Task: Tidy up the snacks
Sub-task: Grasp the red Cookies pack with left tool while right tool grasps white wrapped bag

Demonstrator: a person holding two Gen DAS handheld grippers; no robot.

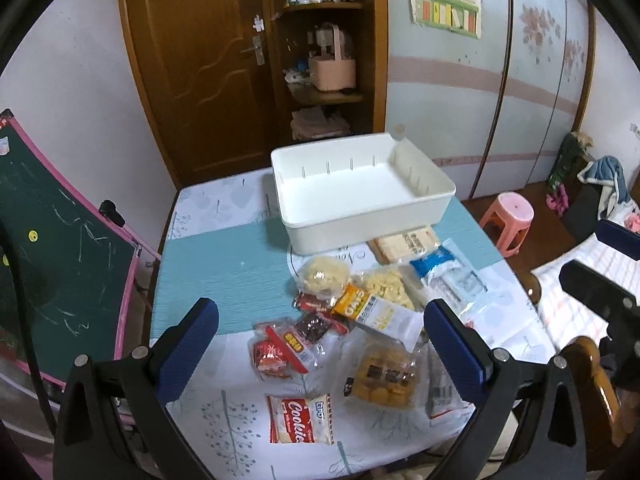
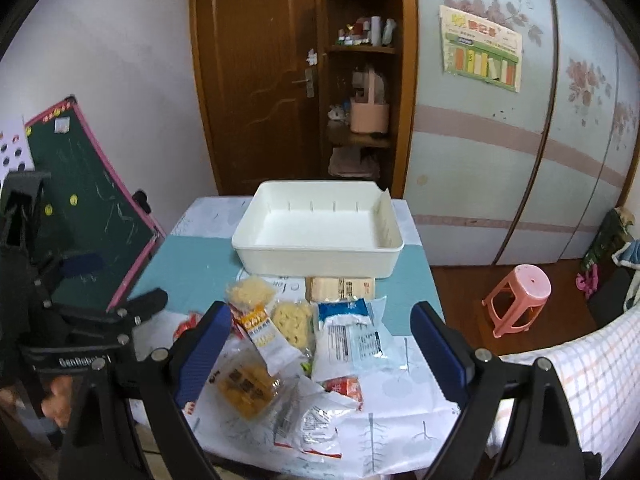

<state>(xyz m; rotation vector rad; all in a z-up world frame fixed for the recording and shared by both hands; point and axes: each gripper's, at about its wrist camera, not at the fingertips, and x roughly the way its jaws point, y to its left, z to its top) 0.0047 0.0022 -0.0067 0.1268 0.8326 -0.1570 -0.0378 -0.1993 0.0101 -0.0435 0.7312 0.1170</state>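
Observation:
An empty white bin point(image 1: 360, 196) point(image 2: 316, 228) stands at the far side of the table. In front of it lies a heap of snack packs: a Cookies pack point(image 1: 301, 420), a yellow biscuit bag point(image 1: 382, 376) point(image 2: 246, 384), a red-wrapped pack point(image 1: 280, 350), an orange oats pack point(image 1: 376, 314), and a blue and white bag point(image 1: 448, 276) point(image 2: 352, 336). My left gripper point(image 1: 322, 330) hovers open above the heap, nothing between its fingers. My right gripper point(image 2: 322, 334) is open too, over the near right of the heap. Each gripper shows at the other view's edge.
A green chalkboard with a pink frame point(image 1: 60, 256) leans left of the table. A pink stool point(image 2: 520, 296) stands on the floor to the right, beside a checked cloth point(image 2: 592, 384). A wooden door and shelves point(image 1: 320, 60) are behind the table point(image 1: 224, 272). A hand point(image 2: 56, 396) holds the left gripper.

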